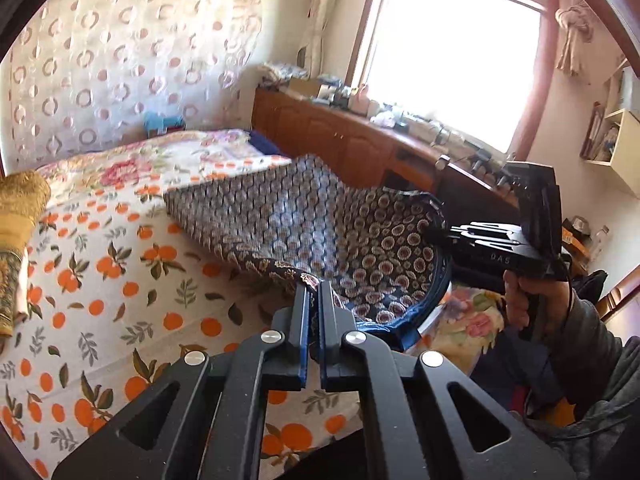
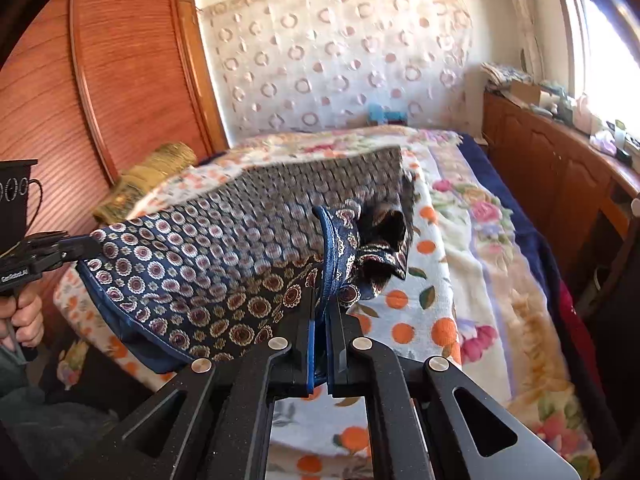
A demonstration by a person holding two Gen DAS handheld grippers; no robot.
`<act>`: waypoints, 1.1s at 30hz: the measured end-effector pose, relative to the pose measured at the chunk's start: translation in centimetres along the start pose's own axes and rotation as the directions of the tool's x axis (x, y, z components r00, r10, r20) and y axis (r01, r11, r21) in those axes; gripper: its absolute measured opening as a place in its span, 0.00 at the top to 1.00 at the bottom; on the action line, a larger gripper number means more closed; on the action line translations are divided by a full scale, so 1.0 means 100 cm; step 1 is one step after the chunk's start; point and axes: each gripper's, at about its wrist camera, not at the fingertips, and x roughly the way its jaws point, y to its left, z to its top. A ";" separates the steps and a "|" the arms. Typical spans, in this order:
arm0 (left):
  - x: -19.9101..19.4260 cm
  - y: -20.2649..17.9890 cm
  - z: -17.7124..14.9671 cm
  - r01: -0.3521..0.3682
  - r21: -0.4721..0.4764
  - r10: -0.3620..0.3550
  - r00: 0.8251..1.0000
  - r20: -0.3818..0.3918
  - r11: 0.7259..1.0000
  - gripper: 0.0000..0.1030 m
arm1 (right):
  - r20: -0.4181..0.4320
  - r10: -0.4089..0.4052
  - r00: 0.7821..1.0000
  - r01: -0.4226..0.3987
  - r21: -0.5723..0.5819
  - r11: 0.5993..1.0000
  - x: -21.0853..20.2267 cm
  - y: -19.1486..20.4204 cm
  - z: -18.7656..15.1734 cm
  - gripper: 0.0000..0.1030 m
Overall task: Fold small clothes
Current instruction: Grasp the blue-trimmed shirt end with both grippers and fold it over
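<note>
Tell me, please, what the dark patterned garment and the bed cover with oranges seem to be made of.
The patterned garment looks like thin woven printed fabric, perhaps silky: it drapes softly between both hand-held grippers, has a slight sheen and a blue bound edge. The bed cover looks like matte printed cotton, flat, without shine; this is uncertain.

Open bed (image 1: 120,280) surface is left free ahead of the lifted garment (image 1: 320,220). Passage is blocked on the window side by the wooden cabinet (image 1: 328,140), and opposite by the wardrobe (image 2: 120,80) and a gold pillow (image 2: 152,176).
</note>
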 end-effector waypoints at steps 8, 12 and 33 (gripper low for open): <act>0.013 0.025 0.024 -0.023 -0.022 0.023 0.999 0.023 1.000 0.96 | 0.064 0.031 0.997 -0.032 0.015 0.999 -0.013 -0.011 0.016 0.97; 0.033 0.046 0.050 -0.057 -0.038 0.058 0.998 0.034 0.998 0.96 | 0.084 0.039 0.996 -0.042 0.037 0.998 0.005 -0.021 0.035 0.97; 0.150 0.155 0.125 -0.171 -0.137 0.166 0.985 -0.048 0.976 0.96 | -0.033 -0.039 0.999 0.041 0.052 0.998 0.149 -0.039 0.116 0.97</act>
